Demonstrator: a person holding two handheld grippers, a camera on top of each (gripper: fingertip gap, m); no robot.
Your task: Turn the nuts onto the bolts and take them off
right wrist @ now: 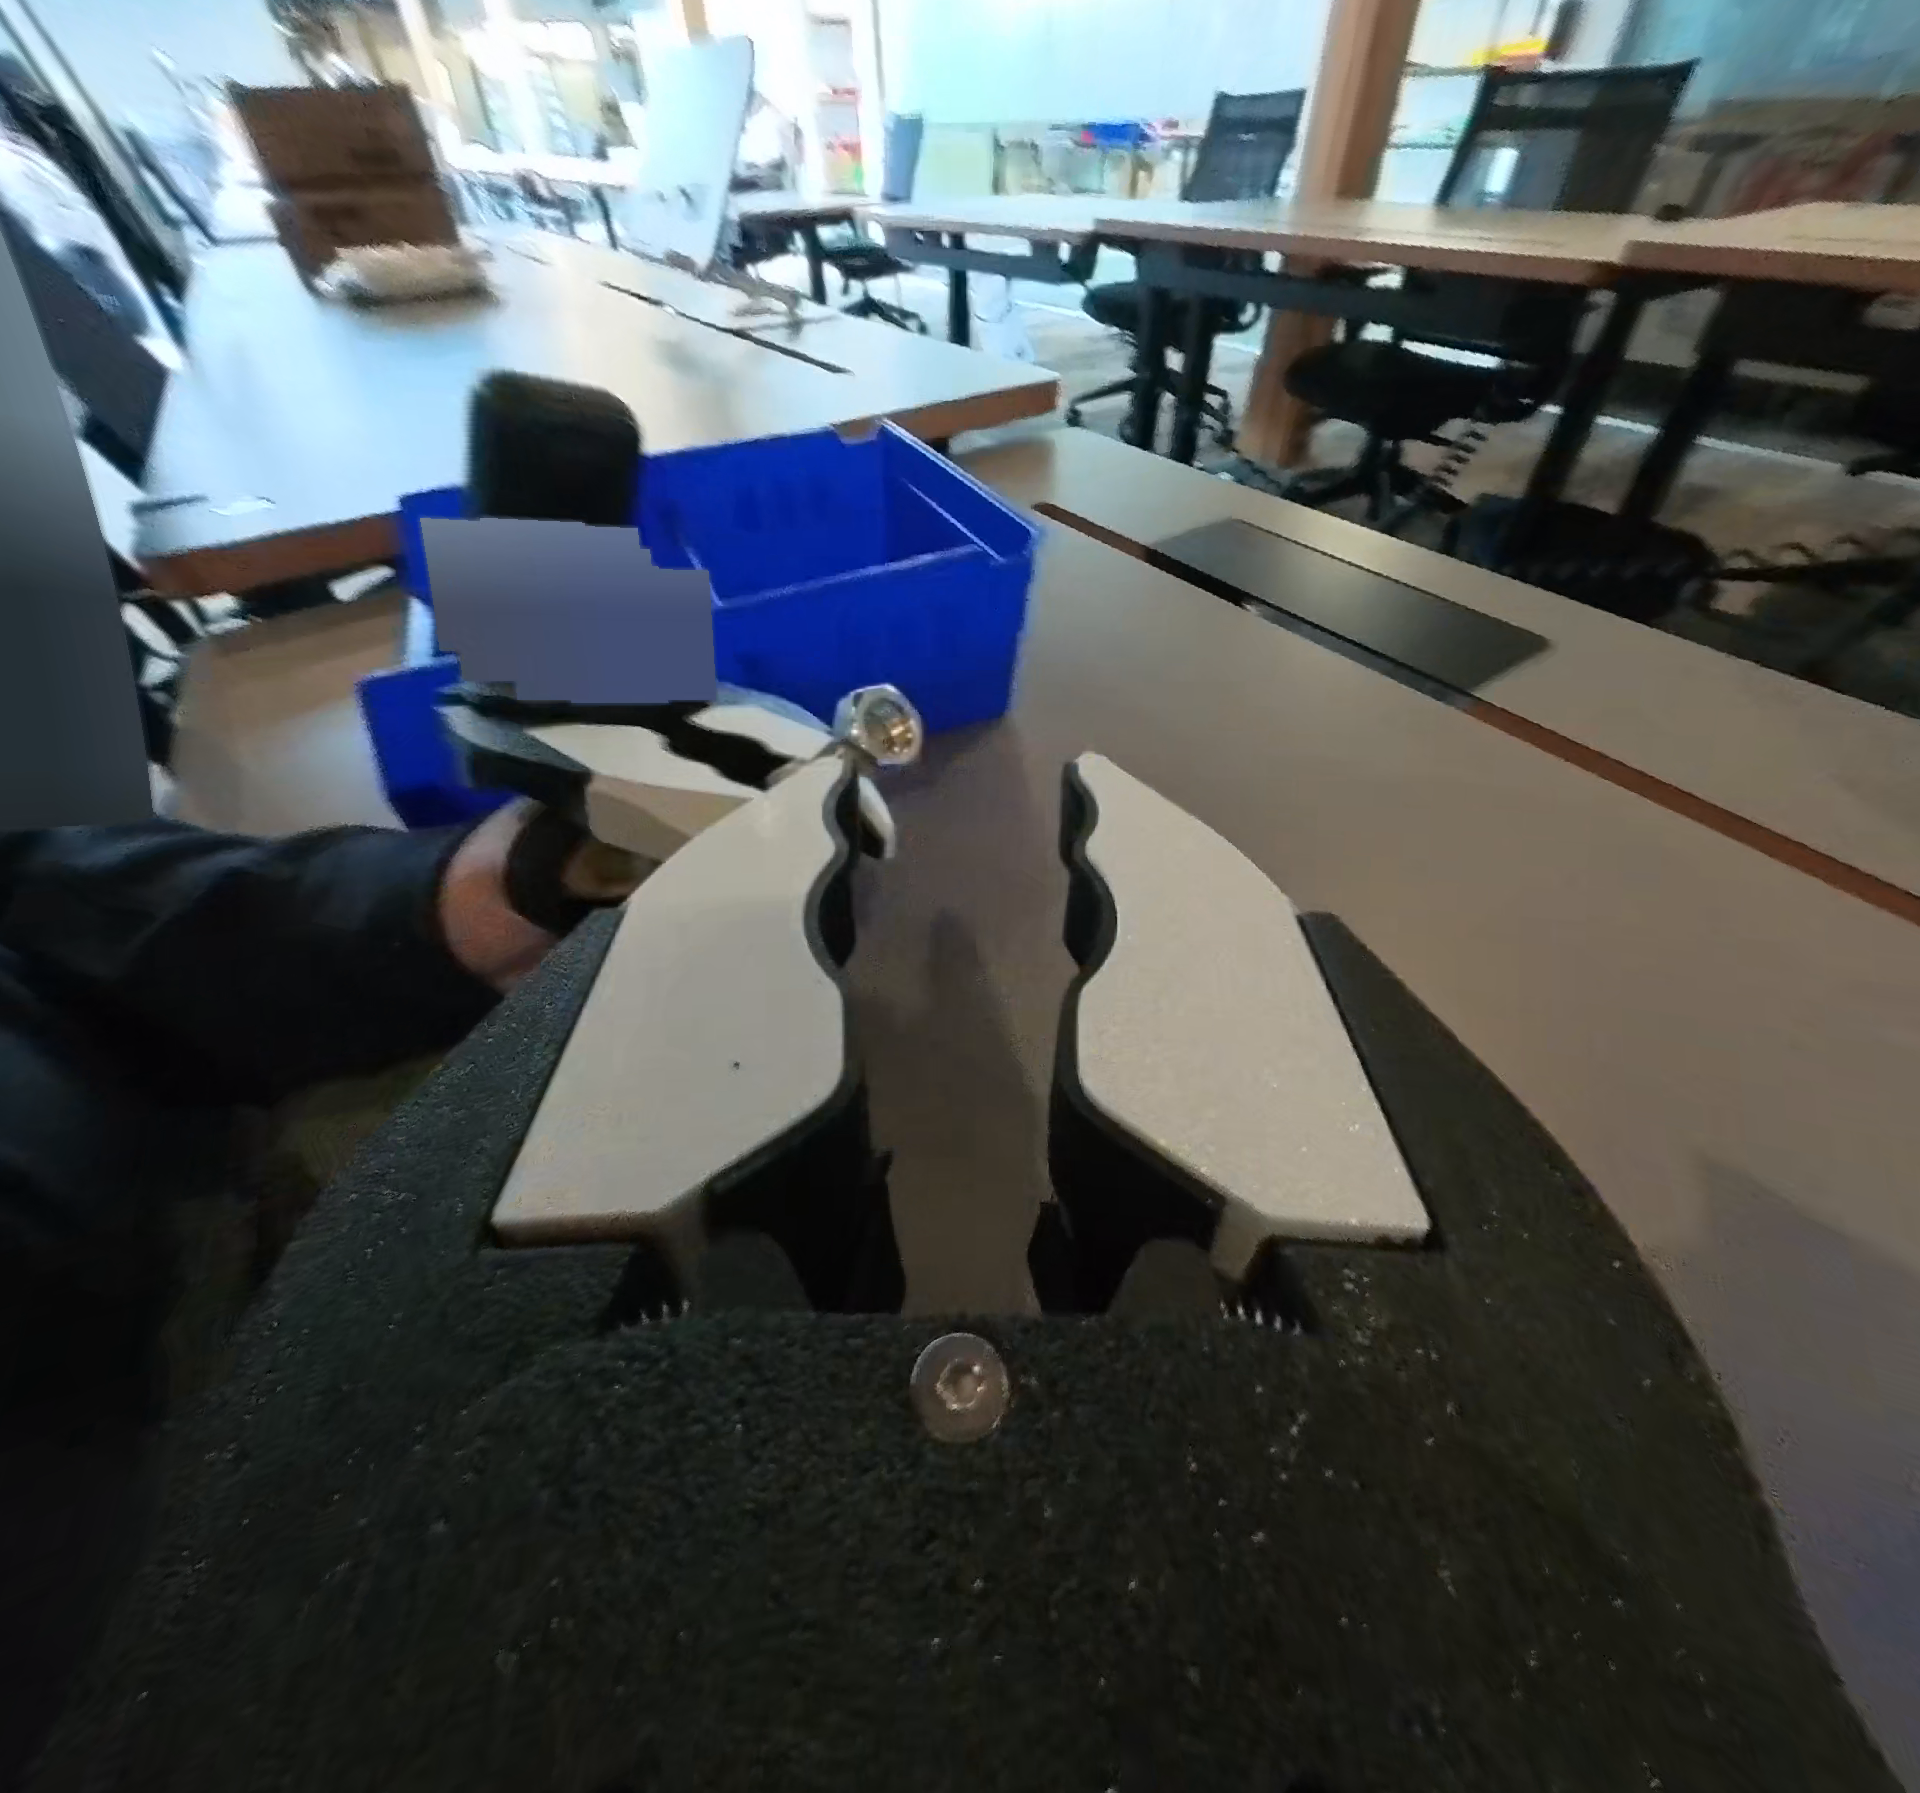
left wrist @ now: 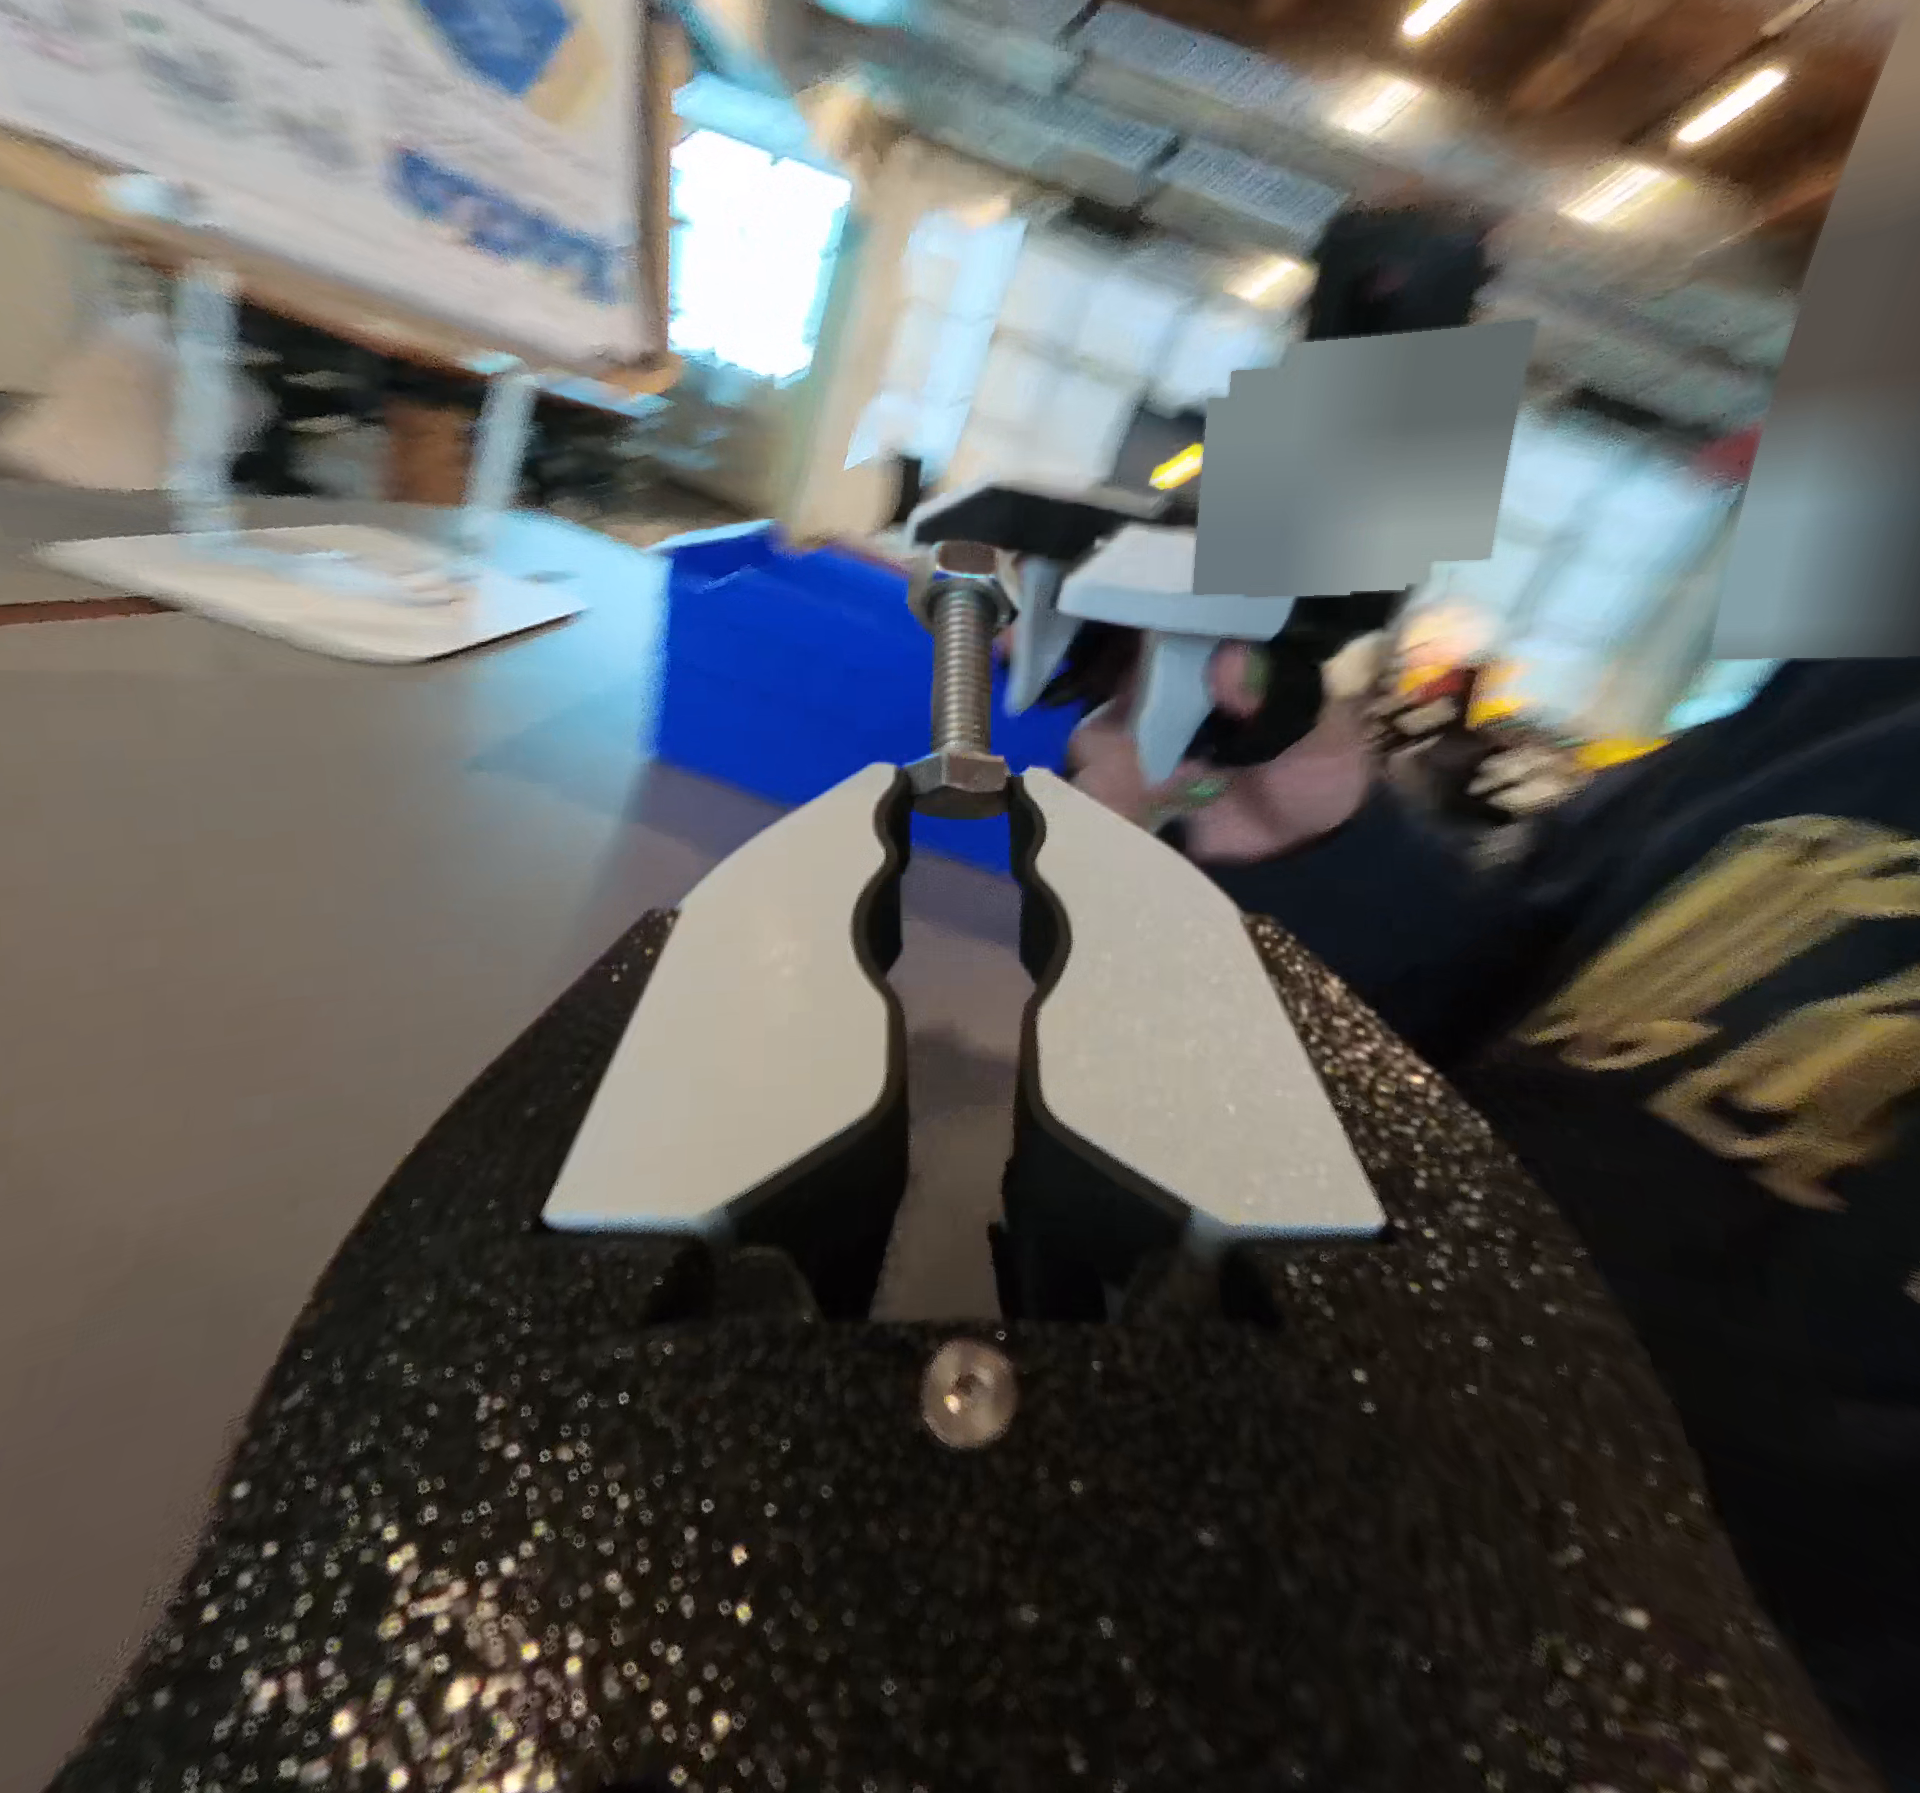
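Observation:
My left gripper is shut on the hex head of a steel bolt, which points away from me above the table. A nut sits near the bolt's far end. My right gripper is open and empty. In the right wrist view the bolt's tip with the nut faces me just beyond and left of my fingertips, held by the left gripper. In the left wrist view the right gripper is open just right of the nut, not touching it.
A blue plastic bin stands on the grey table behind the bolt; it also shows in the left wrist view. A dark sleeve and hand hold the left gripper. A black inset panel lies on the right. Spacing between my two grippers at the tips: around 5 centimetres.

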